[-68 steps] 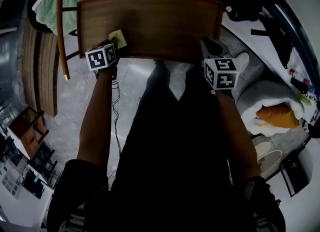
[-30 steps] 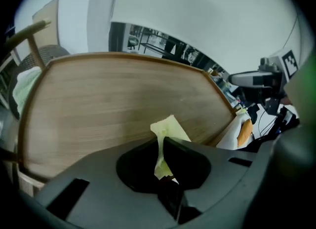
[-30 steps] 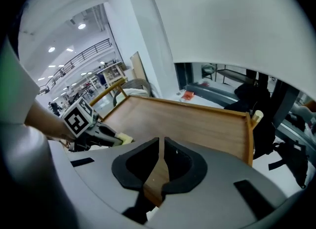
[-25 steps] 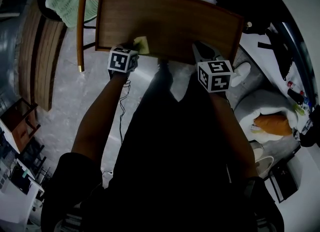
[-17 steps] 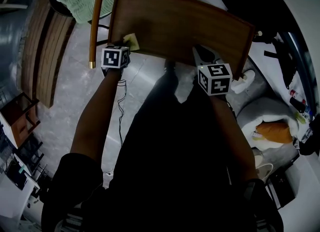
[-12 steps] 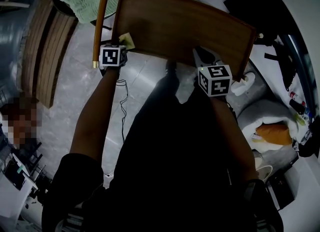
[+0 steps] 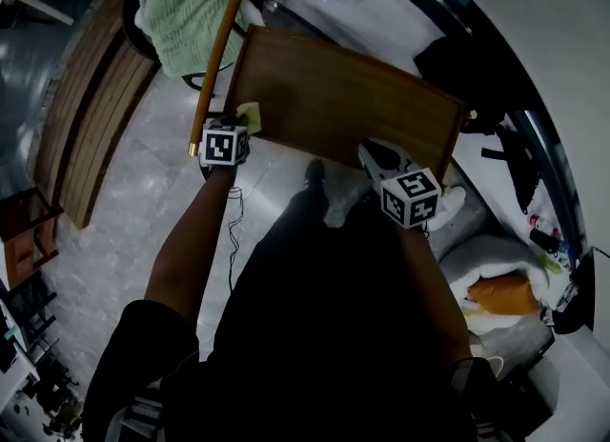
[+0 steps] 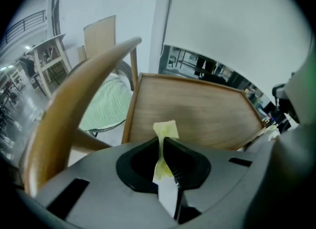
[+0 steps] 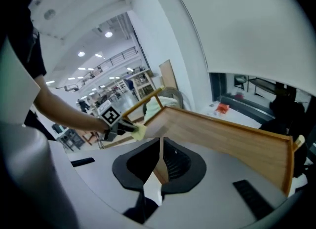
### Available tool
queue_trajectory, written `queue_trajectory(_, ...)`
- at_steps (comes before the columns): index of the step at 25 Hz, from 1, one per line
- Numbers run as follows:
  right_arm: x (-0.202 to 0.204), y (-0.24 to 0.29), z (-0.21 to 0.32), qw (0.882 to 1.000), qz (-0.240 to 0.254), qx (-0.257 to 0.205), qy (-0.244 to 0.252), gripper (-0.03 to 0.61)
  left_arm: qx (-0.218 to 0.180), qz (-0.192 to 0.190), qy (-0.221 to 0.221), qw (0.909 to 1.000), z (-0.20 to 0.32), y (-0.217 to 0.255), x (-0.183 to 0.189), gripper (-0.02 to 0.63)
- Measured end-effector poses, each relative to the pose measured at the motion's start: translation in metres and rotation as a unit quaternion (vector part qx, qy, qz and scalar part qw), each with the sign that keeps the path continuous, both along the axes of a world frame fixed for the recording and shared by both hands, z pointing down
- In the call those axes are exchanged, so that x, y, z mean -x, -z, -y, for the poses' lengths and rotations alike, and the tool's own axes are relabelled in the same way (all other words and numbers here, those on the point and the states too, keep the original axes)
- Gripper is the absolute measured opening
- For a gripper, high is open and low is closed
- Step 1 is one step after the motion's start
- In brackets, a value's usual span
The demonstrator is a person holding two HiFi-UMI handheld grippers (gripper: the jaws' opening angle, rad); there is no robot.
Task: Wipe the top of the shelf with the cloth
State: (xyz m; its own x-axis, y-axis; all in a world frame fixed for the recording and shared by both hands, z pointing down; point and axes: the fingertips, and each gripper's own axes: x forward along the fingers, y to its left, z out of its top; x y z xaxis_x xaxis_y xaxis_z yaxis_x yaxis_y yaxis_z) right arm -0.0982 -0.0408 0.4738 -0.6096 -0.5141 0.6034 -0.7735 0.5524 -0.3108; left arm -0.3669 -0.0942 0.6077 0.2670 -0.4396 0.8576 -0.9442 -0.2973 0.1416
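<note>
Head view, looking steeply down: the wooden shelf (image 7: 343,97) presents a bare rectangular top, with the person standing at its near long edge and one gripper at each end of that edge. The left gripper (image 7: 242,126) sits at the near-left corner of the shelf top; its jaws are clamped on a small pale-yellow cloth (image 7: 250,114), whose free end overlaps that corner. Whether the cloth presses on the wood cannot be told. In the left gripper view, the left gripper (image 8: 162,141) pinches the cloth (image 8: 166,130) between its dark pads, a folded tab standing above the tips and in front of the shelf (image 8: 197,119). The right gripper (image 7: 375,155) rests at the near edge of the shelf top, close to the near-right corner and well apart from the cloth. In the right gripper view, the right gripper (image 9: 161,139) has its jaws brought together at the tips with nothing between them; the shelf (image 9: 232,139) runs away to the right, and the left gripper (image 9: 118,126) with the cloth (image 9: 139,132) appears at the far corner. Beside the left short edge of the shelf stands a chair with a curved wooden backrest (image 7: 215,67) (image 8: 74,99), and a green fabric (image 7: 186,16) (image 8: 101,107) lies on its seat.
</note>
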Motion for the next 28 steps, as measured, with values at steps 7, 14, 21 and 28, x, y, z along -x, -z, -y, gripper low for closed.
queue_trajectory(7,0.002,0.111,-0.006,0.984,0.125,-0.095,0.082,0.037,-0.154,-0.114,-0.030,0.9810,-0.012,0.122,-0.066,0.032)
queue_trajectory(14,-0.021,0.201,-0.055,0.952,0.216,-0.166,0.140,0.032,-0.287,-0.190,-0.038,0.9379,-0.063,0.257,-0.125,0.032)
queue_trajectory(21,-0.020,0.265,-0.123,0.921,0.249,-0.222,0.200,0.029,-0.359,-0.225,-0.081,0.9023,-0.147,0.357,-0.168,0.032)
queue_trajectory(28,-0.039,0.267,-0.179,0.922,0.247,-0.222,0.200,0.029,-0.367,-0.231,-0.131,0.8915,-0.229,0.400,-0.229,0.032)
